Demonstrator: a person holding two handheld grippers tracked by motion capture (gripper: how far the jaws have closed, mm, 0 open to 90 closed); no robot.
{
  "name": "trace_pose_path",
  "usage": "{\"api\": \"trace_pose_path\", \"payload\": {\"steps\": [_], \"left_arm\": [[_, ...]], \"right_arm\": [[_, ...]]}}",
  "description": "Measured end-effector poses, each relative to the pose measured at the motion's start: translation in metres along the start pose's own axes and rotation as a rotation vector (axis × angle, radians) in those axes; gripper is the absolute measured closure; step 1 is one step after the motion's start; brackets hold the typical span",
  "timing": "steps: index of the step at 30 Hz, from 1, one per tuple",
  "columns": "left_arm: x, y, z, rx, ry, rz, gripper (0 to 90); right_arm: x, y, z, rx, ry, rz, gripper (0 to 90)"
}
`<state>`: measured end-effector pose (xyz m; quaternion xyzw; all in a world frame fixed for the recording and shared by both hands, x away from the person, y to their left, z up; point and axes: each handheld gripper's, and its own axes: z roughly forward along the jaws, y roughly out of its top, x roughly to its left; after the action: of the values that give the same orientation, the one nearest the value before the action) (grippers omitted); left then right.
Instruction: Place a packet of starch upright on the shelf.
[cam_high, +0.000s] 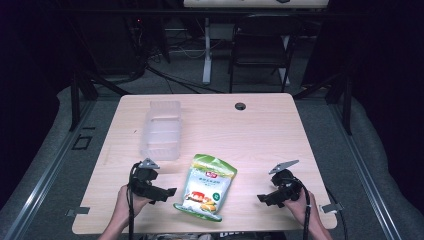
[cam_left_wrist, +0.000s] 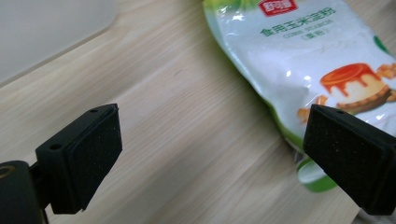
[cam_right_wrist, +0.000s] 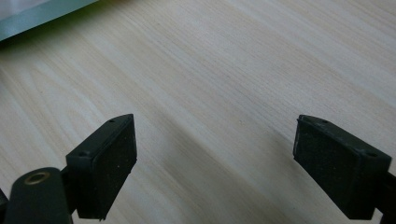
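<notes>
While it lies flat near the front edge of the surface (cam_high: 260, 125), the green-and-white pouch (cam_high: 206, 187) shows a red logo, Chinese writing and a pudding picture. Left tool (cam_high: 167, 192) and right tool (cam_high: 261, 198) flank it, both released. A clear plastic bin (cam_high: 161, 131) sits beyond, left.

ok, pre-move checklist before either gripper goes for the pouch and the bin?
1. Left gripper jaws open with nothing between them: ok.
2. Right gripper jaws open over bare wood: ok.
3. Pouch lies flat on the table between the two grippers, not touched by either: ok.
4. Clear plastic bin stands upright beyond the left gripper, mouth up, nothing seen inside: ok.
5. Path from pouch to bin free of other things: ok.
6. Pouch sealed at the top: cannot tell.
</notes>
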<state>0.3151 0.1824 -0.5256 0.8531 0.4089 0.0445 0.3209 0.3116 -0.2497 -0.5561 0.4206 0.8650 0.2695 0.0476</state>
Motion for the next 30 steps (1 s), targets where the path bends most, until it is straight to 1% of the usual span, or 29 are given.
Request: {"api": "trace_pose_path", "payload": {"steps": [1,2,5,6,7,9,10,11,13,16,17,20,21,23,24,25,30], "left_arm": [[-0.002,0.002,0.002,0.002,0.003,0.006,4.6],[-0.005,0.006,0.007,0.006,-0.004,0.012,4.6],[-0.005,0.010,0.010,0.010,-0.011,0.014,4.8],[-0.005,0.015,0.014,0.013,-0.017,0.016,5.3],[-0.005,0.018,0.016,0.006,-0.027,0.011,5.4],[-0.005,0.023,0.020,0.014,-0.040,0.010,6.4],[-0.006,0.026,0.022,0.020,-0.028,0.019,7.8],[-0.006,0.029,0.024,0.024,-0.029,0.019,10.0],[-0.007,0.034,0.028,0.026,-0.034,0.029,10.6],[-0.008,0.038,0.032,0.021,-0.044,0.023,11.4],[-0.008,0.042,0.035,0.025,-0.045,0.027,11.8],[-0.007,0.047,0.038,0.038,-0.050,0.039,14.3],[-0.007,0.050,0.042,0.038,-0.053,0.037,14.7],[-0.008,0.054,0.047,0.051,-0.053,0.044,15.6],[-0.008,0.054,0.047,0.051,-0.053,0.044,15.7],[-0.009,0.056,0.052,0.061,-0.056,0.043,16.1],[-0.010,0.062,0.063,0.072,-0.049,0.038,17.5]], "right_arm": [[0.000,0.000,0.000,0.002,0.003,0.001,12.8],[0.001,-0.001,0.000,0.004,-0.002,0.005,12.9],[0.000,-0.001,-0.001,0.005,-0.001,0.002,12.9],[0.001,-0.001,-0.002,0.004,-0.004,0.002,12.9],[0.002,-0.001,-0.001,0.002,-0.007,0.007,12.9],[0.002,-0.001,-0.002,0.003,-0.005,0.007,12.9],[0.002,-0.001,-0.001,0.003,-0.004,0.009,13.0],[0.002,-0.001,-0.001,0.001,-0.005,0.009,13.0],[0.001,-0.001,-0.001,0.004,-0.010,0.007,13.0],[0.001,-0.001,-0.001,0.009,-0.004,0.002,13.0],[0.002,-0.002,0.000,-0.012,-0.005,0.018,13.0],[0.002,-0.002,0.000,-0.011,-0.005,0.018,13.1],[0.001,-0.002,-0.001,0.006,-0.008,0.006,13.1],[0.000,-0.002,-0.001,0.006,-0.004,0.001,13.1],[0.001,-0.003,-0.001,0.004,-0.009,0.007,13.1],[0.000,-0.003,-0.002,0.005,-0.007,0.005,13.1],[0.000,-0.003,-0.002,0.004,-0.006,0.006,13.1]]}}
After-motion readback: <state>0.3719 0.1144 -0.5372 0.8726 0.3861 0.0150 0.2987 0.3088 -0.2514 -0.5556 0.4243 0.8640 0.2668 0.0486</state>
